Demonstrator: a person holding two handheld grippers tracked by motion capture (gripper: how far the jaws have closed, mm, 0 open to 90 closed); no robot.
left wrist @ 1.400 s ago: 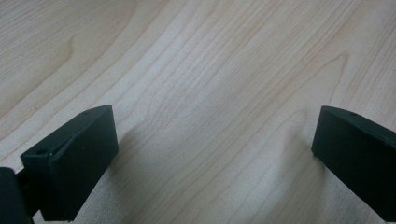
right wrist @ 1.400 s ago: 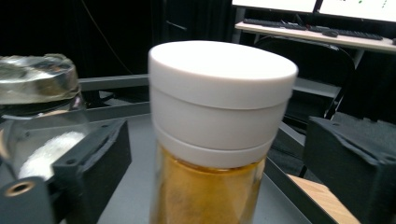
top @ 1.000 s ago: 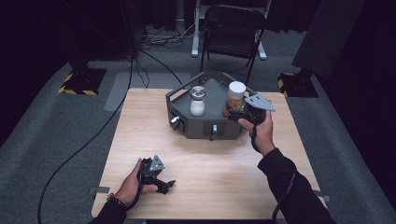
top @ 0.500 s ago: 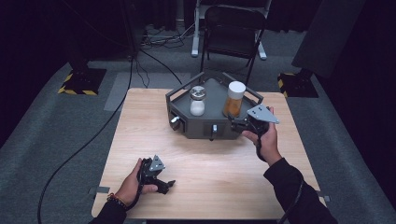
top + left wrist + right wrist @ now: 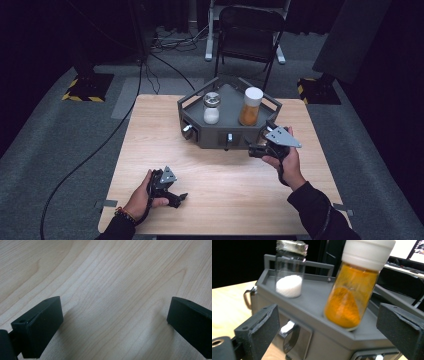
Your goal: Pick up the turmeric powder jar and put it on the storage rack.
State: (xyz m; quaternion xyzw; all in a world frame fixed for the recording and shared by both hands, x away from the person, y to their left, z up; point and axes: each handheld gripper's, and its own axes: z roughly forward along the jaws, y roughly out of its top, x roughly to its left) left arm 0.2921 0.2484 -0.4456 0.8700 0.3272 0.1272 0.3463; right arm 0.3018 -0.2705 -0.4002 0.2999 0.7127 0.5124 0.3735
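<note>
Wooden table (image 5: 220,165) carries the grey rack (image 5: 220,135) at its far middle. On the rack's top shelf: orange-powder jar (image 5: 250,106) with white cap to the right, glass shaker (image 5: 211,107) of white grains to the left, both upright and apart. Your right gripper (image 5: 256,149) sits just beside the rack's front right corner, jaws wide, empty, jar ahead of them. Your left gripper (image 5: 175,197) rests low near the table's near edge, jaws wide over bare wood, holding nothing.
</note>
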